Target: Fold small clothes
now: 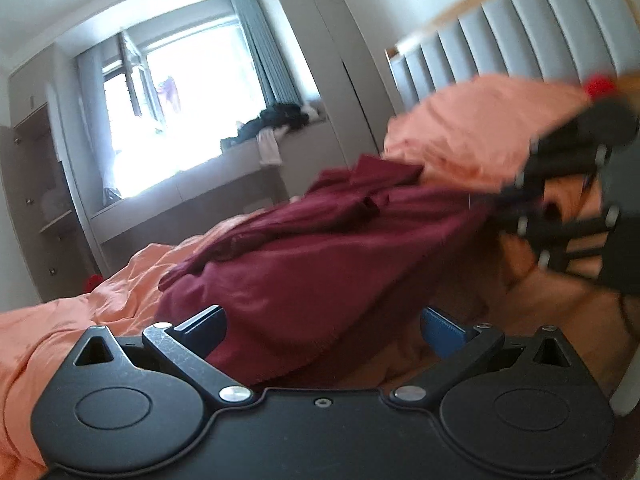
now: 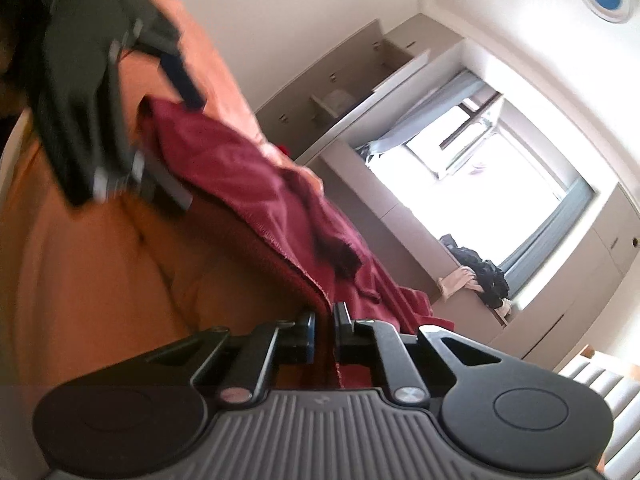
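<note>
A dark red garment [image 1: 320, 248] lies rumpled on an orange bedsheet [image 1: 60, 332]; one edge is lifted. My left gripper [image 1: 322, 330] is open, its blue-padded fingers [image 1: 204, 330] either side of the garment's near hem. In the right wrist view my right gripper [image 2: 324, 326] is shut on the garment's stitched edge [image 2: 288, 256], holding it raised. The right gripper shows blurred at the right of the left wrist view [image 1: 560, 204]; the left gripper shows blurred at the upper left of the right wrist view [image 2: 160, 128], fingers apart by the cloth.
An orange pillow [image 1: 480, 132] rests against a grey padded headboard [image 1: 520, 36]. A bright window [image 1: 180, 96] with a ledge holds dark clothes [image 1: 280, 120]. Beige wardrobes [image 1: 340, 60] line the wall.
</note>
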`<state>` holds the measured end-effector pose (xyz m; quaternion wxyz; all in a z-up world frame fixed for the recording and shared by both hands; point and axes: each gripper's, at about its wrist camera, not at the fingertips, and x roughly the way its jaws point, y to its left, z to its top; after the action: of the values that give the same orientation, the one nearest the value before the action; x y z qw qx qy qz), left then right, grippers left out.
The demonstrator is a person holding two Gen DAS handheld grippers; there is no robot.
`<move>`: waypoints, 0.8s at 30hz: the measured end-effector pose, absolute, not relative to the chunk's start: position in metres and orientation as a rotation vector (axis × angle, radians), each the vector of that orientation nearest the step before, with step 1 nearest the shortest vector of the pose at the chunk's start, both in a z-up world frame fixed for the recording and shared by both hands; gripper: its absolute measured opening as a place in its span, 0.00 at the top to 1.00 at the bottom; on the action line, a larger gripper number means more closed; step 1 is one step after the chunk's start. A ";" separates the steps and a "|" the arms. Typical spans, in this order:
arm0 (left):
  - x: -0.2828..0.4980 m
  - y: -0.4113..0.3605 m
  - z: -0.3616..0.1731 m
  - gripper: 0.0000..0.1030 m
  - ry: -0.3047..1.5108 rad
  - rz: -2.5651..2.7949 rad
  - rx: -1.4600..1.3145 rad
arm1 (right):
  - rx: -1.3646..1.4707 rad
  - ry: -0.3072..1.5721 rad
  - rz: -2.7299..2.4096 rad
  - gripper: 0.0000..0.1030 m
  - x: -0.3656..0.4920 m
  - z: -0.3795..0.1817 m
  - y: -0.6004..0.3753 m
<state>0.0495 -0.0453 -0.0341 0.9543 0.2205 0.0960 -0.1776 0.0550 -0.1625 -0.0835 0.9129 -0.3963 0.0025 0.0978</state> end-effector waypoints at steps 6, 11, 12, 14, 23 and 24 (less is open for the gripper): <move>0.082 -0.051 -0.033 0.01 0.273 -0.298 0.453 | -0.769 -0.028 0.186 0.92 0.048 -0.072 -0.171; 0.089 -0.043 -0.024 0.14 0.323 -0.235 0.440 | -0.743 -0.043 0.182 0.92 0.043 -0.065 -0.177; 0.087 -0.041 -0.023 0.16 0.324 -0.227 0.449 | -0.737 -0.048 0.180 0.92 0.042 -0.063 -0.178; 0.079 -0.038 -0.021 0.19 0.321 -0.224 0.462 | -0.724 -0.056 0.180 0.92 0.041 -0.060 -0.181; 0.076 -0.018 -0.011 0.50 0.335 -0.071 0.496 | -0.685 -0.077 0.168 0.92 0.035 -0.050 -0.188; 0.078 -0.015 -0.010 0.54 0.344 -0.069 0.491 | -0.687 -0.077 0.168 0.92 0.035 -0.050 -0.188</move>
<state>0.0781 -0.0148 -0.0096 0.9549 0.2416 0.1692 -0.0340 0.0347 -0.1882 -0.0503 0.9374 -0.3362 -0.0377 0.0823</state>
